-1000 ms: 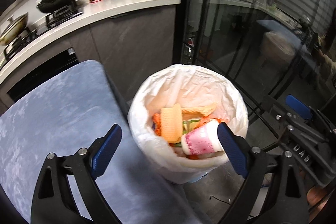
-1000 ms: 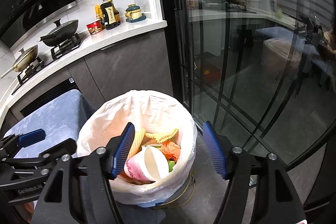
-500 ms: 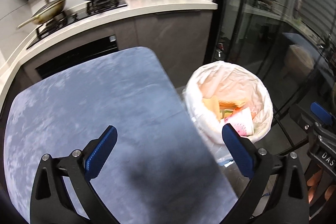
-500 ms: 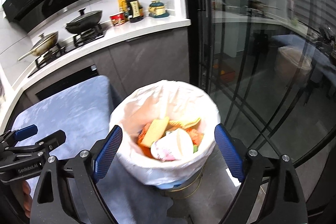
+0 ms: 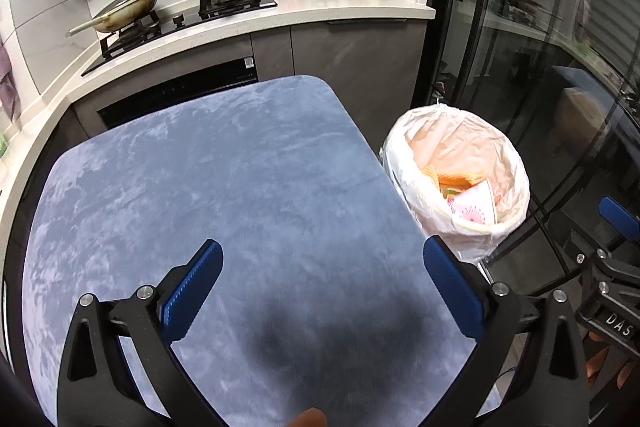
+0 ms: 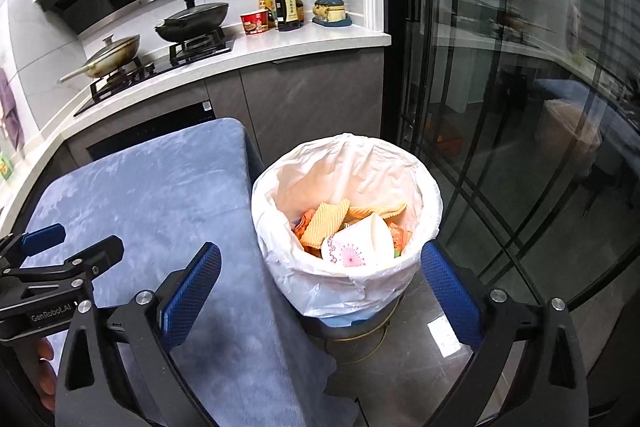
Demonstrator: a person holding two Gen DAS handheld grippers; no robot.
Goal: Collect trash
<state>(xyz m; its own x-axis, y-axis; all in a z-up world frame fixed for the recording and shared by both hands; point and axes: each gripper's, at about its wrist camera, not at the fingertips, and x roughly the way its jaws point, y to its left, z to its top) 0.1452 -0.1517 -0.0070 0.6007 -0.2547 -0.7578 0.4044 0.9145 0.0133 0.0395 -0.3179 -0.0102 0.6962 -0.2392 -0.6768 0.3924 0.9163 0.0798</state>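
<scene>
Bin (image 6: 348, 279) stands just beside blue-covered table (image 5: 224, 187), near glass door (image 6: 500, 107).

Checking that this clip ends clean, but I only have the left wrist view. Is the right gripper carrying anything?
Observer: No. The right gripper holds nothing. Its jaws have just been opening and stand wide, with the white-bagged trash bin beyond them.
Operator: What lies under the cup? The bag's rim hides it here.
Observer: The white paper cup with pink flowers rests tilted on yellow ridged pieces and orange scraps.
Operator: Is the bin upright?
Observer: Yes. Its round metal base shows below the bag.
</scene>
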